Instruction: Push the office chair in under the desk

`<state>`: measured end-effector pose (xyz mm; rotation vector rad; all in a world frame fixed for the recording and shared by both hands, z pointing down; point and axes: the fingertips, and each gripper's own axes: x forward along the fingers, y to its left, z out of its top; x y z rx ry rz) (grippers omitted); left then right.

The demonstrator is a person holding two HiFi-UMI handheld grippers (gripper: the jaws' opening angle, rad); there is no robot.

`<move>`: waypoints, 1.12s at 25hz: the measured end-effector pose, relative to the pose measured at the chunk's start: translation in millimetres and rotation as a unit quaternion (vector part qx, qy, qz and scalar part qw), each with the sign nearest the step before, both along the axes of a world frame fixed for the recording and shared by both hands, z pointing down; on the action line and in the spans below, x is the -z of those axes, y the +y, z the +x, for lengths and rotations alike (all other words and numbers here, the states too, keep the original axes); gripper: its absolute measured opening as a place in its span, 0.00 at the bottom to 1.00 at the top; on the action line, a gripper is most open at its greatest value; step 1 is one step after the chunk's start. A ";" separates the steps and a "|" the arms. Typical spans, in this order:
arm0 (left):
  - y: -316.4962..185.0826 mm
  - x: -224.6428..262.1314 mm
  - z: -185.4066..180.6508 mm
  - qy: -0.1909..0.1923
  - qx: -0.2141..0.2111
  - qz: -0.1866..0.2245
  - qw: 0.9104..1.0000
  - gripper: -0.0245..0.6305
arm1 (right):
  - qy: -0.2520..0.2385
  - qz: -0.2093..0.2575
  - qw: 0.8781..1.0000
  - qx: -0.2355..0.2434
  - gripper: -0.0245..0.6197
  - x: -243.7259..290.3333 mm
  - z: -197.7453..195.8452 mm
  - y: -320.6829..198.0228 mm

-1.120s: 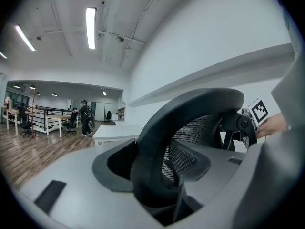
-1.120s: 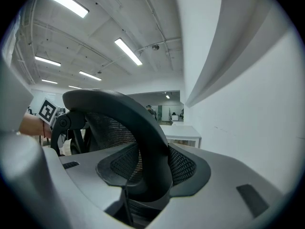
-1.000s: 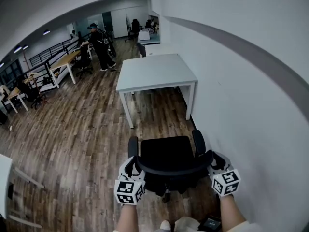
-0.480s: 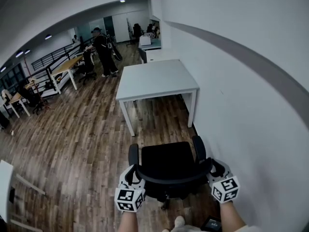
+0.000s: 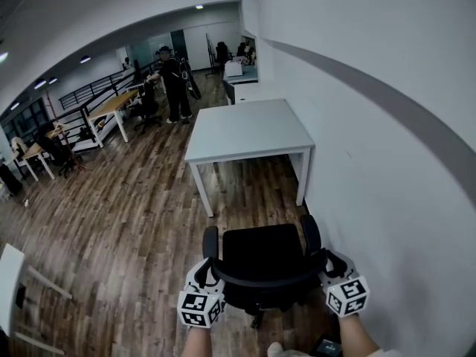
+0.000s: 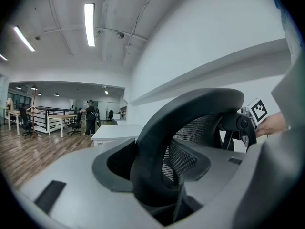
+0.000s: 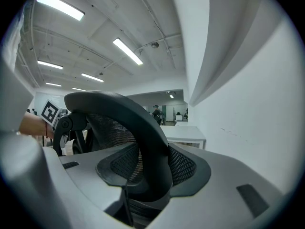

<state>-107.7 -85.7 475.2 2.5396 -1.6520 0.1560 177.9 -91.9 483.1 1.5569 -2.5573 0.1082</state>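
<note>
A black office chair (image 5: 260, 255) stands on the wood floor with its seat facing a white desk (image 5: 249, 129) that is set against the right wall. A short gap of floor separates the seat's front edge from the desk. My left gripper (image 5: 209, 265) is shut on the left end of the chair's curved backrest rim (image 5: 268, 280), and my right gripper (image 5: 327, 259) is shut on its right end. In the left gripper view the backrest frame (image 6: 190, 128) runs between the jaws of the left gripper (image 6: 155, 175). The right gripper view shows the frame (image 7: 128, 123) the same way in the right gripper (image 7: 150, 178).
The white wall (image 5: 387, 162) runs close along the chair's right side. A person (image 5: 173, 80) stands far back among wooden tables (image 5: 111, 106) and other chairs. More white desks (image 5: 253, 91) line the wall behind the near one. A white board edge (image 5: 7, 274) lies at the left.
The chair has rolled slightly closer to the desk with both grippers holding its backrest. The person at the back has shifted a little.
</note>
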 end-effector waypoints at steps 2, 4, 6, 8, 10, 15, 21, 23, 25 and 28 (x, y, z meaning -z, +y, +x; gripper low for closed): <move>-3.4 0.1 2.0 0.000 0.004 -0.001 1.000 0.37 | 0.000 0.000 1.000 0.004 0.36 1.0 1.2 -3.9; -6.9 -0.2 3.7 0.001 0.008 0.000 1.000 0.37 | 0.001 0.001 1.000 0.005 0.36 0.7 3.4 -7.9; -10.1 -1.3 5.4 0.001 0.011 0.000 1.000 0.37 | 0.003 0.002 1.000 0.004 0.36 1.2 5.6 -11.8; -11.6 -1.3 6.0 0.002 0.014 0.000 1.000 0.37 | 0.003 0.000 1.000 0.005 0.36 1.3 5.8 -14.3; -11.7 -1.0 6.3 0.003 0.015 0.000 1.000 0.37 | 0.004 -0.001 1.000 0.007 0.36 1.2 5.3 -15.2; -13.9 -1.0 10.0 0.003 0.016 0.003 1.000 0.37 | 0.010 -0.002 1.000 0.002 0.36 0.2 8.9 -19.0; -33.0 -1.5 16.0 0.005 0.014 0.002 1.000 0.37 | 0.014 0.002 1.000 -0.004 0.36 0.6 14.7 -40.3; -40.8 -1.7 17.1 0.007 0.011 0.001 1.000 0.37 | 0.014 -0.001 1.000 -0.002 0.36 -1.0 15.8 -48.8; -48.4 -2.0 17.5 0.008 0.010 0.002 1.000 0.37 | 0.015 -0.002 1.000 -0.002 0.36 -1.1 15.6 -56.5; -66.3 -1.9 17.2 0.007 0.009 0.005 1.000 0.37 | 0.019 0.003 1.000 -0.009 0.36 1.1 14.9 -73.6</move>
